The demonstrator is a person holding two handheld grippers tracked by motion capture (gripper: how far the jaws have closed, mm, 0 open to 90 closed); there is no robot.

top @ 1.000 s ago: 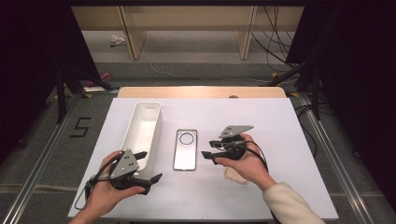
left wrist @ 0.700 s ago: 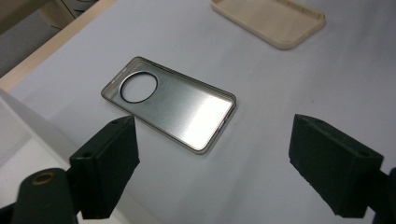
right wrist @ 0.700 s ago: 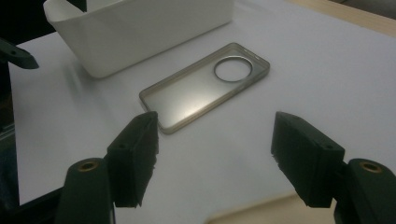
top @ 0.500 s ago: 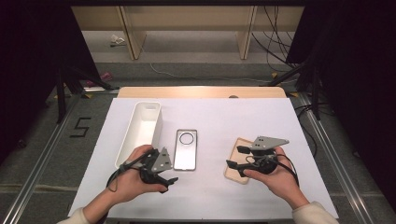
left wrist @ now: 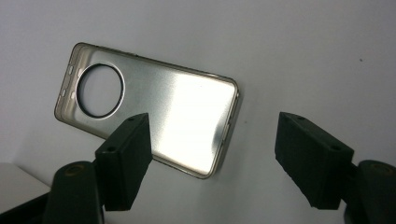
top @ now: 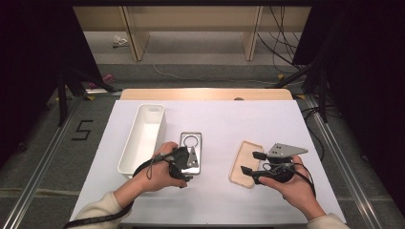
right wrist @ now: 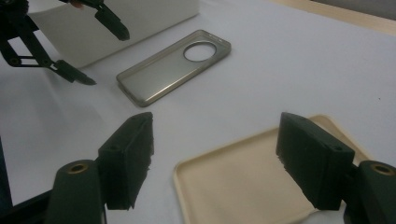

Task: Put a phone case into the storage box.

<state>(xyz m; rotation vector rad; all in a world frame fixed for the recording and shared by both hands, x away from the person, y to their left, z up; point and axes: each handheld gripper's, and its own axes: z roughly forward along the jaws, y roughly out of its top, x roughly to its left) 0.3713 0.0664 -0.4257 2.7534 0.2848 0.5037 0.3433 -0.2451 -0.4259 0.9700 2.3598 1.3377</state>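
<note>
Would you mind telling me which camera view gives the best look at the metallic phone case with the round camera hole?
The left gripper view: the metallic phone case lies close and large there, its round cutout and side buttons plain. The right gripper view shows it farther off and slanted. In the high view it is small, its near end covered by the left tongs.

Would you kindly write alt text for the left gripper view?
A silvery phone case with a round camera cut-out lies flat on a white table. The left gripper has open jaws just above the case's near end, not touching it.
</note>
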